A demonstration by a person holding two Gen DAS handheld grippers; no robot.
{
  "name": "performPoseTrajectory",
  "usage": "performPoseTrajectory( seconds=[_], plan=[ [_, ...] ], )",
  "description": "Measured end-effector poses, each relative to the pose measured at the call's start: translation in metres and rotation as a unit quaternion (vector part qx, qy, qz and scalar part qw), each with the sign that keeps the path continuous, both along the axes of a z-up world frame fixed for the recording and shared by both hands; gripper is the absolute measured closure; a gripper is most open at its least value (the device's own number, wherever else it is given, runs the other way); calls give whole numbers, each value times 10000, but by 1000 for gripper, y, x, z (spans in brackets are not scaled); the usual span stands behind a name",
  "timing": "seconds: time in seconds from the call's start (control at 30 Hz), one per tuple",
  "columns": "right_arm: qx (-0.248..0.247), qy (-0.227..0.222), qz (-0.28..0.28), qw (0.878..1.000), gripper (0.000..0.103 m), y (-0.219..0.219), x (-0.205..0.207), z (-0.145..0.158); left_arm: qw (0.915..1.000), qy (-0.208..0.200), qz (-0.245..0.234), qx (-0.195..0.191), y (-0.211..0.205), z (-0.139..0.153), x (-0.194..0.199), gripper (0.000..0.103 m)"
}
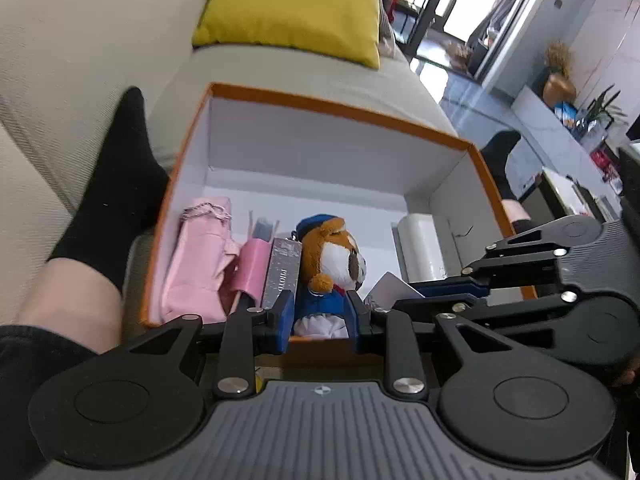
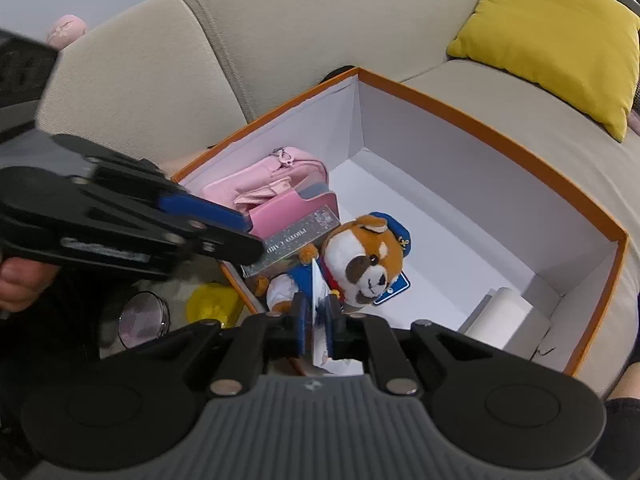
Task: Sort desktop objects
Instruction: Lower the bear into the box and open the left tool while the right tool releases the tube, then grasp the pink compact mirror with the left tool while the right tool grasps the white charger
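An orange box with white inside walls sits on a beige sofa. A plush dog in a blue cap lies in it beside a grey photo card box and a pink pouch. My left gripper hangs open over the box's near edge, with nothing between its fingers. My right gripper hovers just above the dog. A thin white card stands loosely between its slightly parted blue pads.
A white roll lies in the box's right corner. Outside the box's near wall are a yellow lid and a round glass piece. A person's legs in black socks flank the box. A yellow cushion rests behind.
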State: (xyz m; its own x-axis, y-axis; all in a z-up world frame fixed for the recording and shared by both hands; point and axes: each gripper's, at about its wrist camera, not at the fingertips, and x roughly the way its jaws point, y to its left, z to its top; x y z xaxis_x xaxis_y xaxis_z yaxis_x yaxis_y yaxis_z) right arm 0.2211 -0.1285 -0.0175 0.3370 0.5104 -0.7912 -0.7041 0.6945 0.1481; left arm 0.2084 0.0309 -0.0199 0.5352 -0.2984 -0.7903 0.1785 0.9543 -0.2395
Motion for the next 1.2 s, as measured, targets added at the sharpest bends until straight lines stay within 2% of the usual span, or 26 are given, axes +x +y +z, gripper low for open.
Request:
performPoseTrajectory(
  seconds=[0.1,0.23,0.4,0.53,0.7,0.77,0.9,0.97,1.1,1.2],
  plan=[
    [-30,-88,-24,10000,79,0,-5,2,9998,-170,117,-10,2,10,-11,73],
    [-114,-295,-90,9995,71,2,-9,5,9994,-270,194,12,8,18,-27,73],
    [-15,-522,-304,9982,66,-6,-20,16,9988,-421,239,107,15,26,-50,73],
    [326,-764,-515,9952,62,-19,-43,29,9974,-484,295,437,22,26,-69,73],
    [851,-893,-794,9892,62,-37,-85,37,9942,-181,406,979,36,8,-88,73],
    [1043,-806,-840,9877,62,-42,-100,34,9903,-48,357,1339,38,-4,-95,73],
    [1151,-409,-1017,9873,62,-42,-119,10,9841,256,10,1755,37,-32,-101,65],
    [1207,-98,-1156,9859,62,-43,-123,-5,9821,399,-94,1840,37,-43,-102,52],
    [1244,416,-1441,9808,62,-44,-128,-34,9794,485,-168,1953,35,-55,-99,47],
    [1199,620,-1502,9794,62,-41,-134,-46,9763,662,-202,2048,33,-65,-93,45]
  ],
)
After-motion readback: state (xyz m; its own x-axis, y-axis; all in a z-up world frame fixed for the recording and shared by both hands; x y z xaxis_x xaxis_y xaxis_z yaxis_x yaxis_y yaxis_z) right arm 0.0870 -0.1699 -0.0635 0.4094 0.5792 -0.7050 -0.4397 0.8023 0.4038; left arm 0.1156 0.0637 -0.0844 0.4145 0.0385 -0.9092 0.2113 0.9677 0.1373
